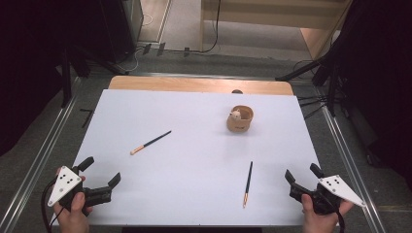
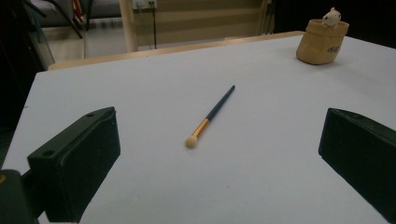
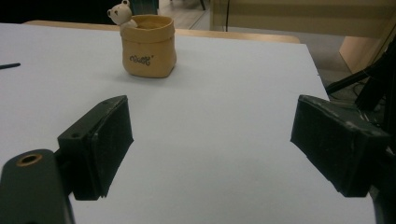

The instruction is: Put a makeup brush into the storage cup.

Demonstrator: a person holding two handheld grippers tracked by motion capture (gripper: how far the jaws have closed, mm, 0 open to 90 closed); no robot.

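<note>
At about eight o'clock on the white table [image 1: 194, 126], the left gripper [image 1: 101, 171] sits in the person's left hand [image 1: 73, 213], its jaws spread wide with nothing between them. In the left gripper view the bare tabletop lies between the two black jaws, and a brush [image 2: 210, 116] lies ahead of them.

From above, that left brush [image 1: 150, 142] lies near ten o'clock of the table's middle, well apart from the left gripper, with its pale round tip toward the near left and its dark handle running up to the right; a copper-coloured band sits behind the tip.

A second brush [image 1: 248, 184] lies at about five o'clock, nearly straight up and down in the high view, light tip toward the person.

At roughly one o'clock stands a tan pot [image 1: 240, 119] shaped like a paper bag, a small white bear figure [image 3: 121, 13] peeking over its rim. Dark cursive lettering [image 3: 139, 59] marks its front, but it is too small to read.

At four o'clock the right gripper [image 1: 303, 174], in the right hand [image 1: 318, 216], is also spread wide and holds nothing; the second brush lies near it, to its left.
</note>
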